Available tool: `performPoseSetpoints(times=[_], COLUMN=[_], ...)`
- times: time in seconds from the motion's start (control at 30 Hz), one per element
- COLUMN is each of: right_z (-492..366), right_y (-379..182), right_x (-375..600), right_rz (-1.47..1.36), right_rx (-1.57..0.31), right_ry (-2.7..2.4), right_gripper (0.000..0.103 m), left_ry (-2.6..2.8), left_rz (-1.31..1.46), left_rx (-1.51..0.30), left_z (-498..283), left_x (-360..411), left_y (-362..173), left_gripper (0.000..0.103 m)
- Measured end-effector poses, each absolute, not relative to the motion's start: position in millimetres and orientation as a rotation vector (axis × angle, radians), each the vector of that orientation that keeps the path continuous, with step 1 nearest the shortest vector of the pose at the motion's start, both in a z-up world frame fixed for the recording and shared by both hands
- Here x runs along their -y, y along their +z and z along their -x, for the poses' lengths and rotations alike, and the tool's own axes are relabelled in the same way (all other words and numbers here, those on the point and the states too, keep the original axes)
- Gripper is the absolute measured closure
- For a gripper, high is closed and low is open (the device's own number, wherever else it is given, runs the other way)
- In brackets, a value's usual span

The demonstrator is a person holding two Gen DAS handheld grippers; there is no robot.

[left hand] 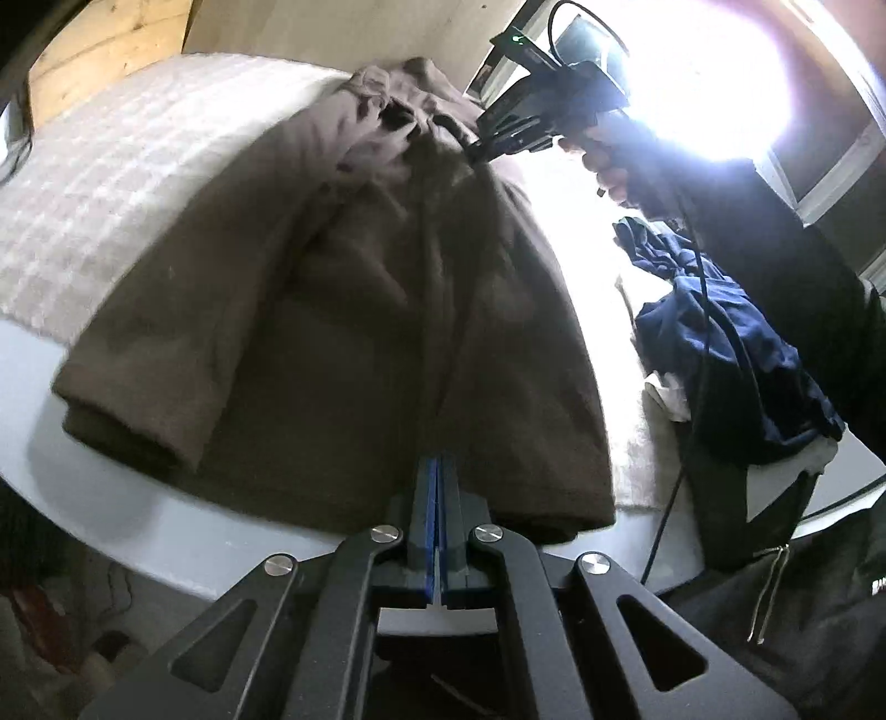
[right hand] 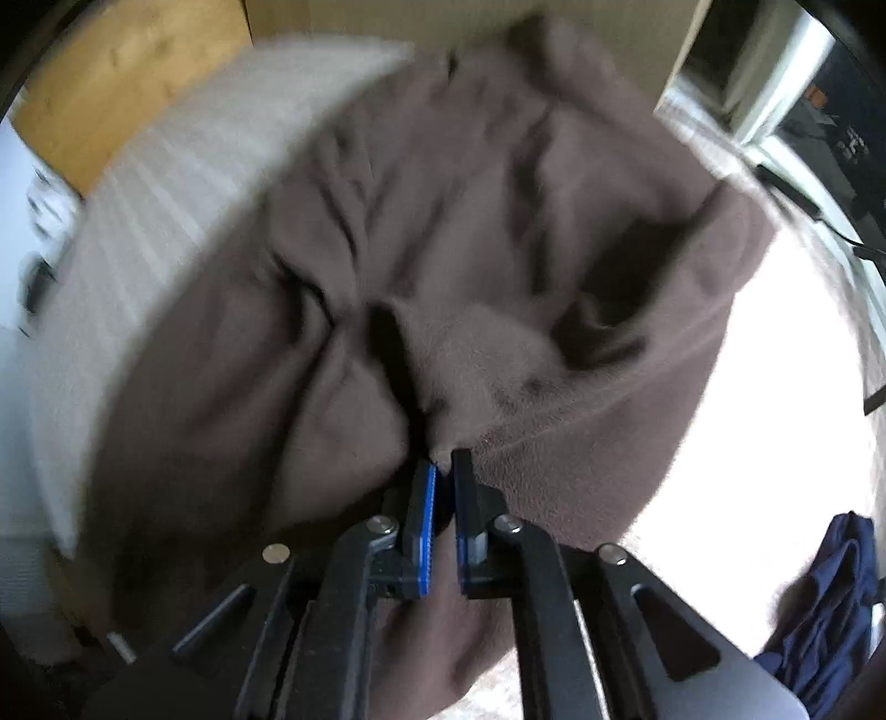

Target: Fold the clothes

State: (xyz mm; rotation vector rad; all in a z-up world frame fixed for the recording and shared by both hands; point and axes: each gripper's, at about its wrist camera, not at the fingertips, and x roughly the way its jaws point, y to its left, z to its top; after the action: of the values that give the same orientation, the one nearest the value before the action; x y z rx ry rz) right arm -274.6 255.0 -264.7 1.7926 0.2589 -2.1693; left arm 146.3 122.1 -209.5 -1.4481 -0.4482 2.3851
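Setting. A pale checked blanket [left hand: 111,183] covers the work surface, whose white edge [left hand: 111,498] curves along the near side. Behind it stands a light wooden panel [left hand: 111,50], knotted in grain, beside a plain beige wall [left hand: 310,27]. A window [left hand: 714,83] at upper right admits strong daylight, overexposing the blanket's right part. The floor is dim and indistinct.

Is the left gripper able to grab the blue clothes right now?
Probably not yet. The left gripper is shut on the brown fleece's hem, so it is busy. The blue clothes lie off to its right, past the cable and the sleeve.
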Motion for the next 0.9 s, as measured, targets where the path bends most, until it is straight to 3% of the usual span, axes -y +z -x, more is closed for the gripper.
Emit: performPoseSetpoints(times=[0.03,0.07,0.1,0.27,0.33,0.4,0.53,0.77,0.9], right_z=[273.9,273.1,271.9,258.3,249.7,247.0,244.6,252.1,257.6], right_y=[-259.5,-254.2,-247.5,-217.5,-217.4,-227.2,-249.8,-258.4,-218.1], right_x=[-257.7,-260.4,-264.3,-286.0,-289.5,-284.9,-280.9,-280.8,-328.1], right_rz=[-1.786,-1.78,-1.767,-1.683,-1.674,-1.68,-1.713,-1.694,-1.579], right_rx=[-0.243,-0.228,-0.21,-0.155,-0.182,-0.225,-0.208,-0.21,-0.016], right_ry=[-2.164,-2.159,-2.16,-2.179,-2.163,-2.143,-2.09,-2.055,-2.143], right_gripper=[0.089,0.082,0.078,0.076,0.076,0.076,0.076,0.076,0.076], left_ry=[2.383,2.38,2.376,2.351,2.351,2.365,2.393,2.477,2.483], left_rz=[1.438,1.432,1.427,1.453,1.471,1.464,1.448,1.435,1.47], left_rx=[0.429,0.393,0.357,0.209,0.175,0.148,0.094,0.192,0.199], left_z=[-144.2,-140.8,-137.3,-120.8,-119.3,-122.4,-128.8,-136.2,-131.8], left_x=[-125.0,-130.4,-135.8,-157.0,-159.0,-157.9,-155.5,-136.7,-134.5], left_y=[-206.9,-206.1,-205.3,-212.2,-214.6,-210.3,-201.6,-188.6,-190.2], left_gripper=[0.095,0.078,0.067,0.072,0.09,0.098,0.099,0.098,0.094])
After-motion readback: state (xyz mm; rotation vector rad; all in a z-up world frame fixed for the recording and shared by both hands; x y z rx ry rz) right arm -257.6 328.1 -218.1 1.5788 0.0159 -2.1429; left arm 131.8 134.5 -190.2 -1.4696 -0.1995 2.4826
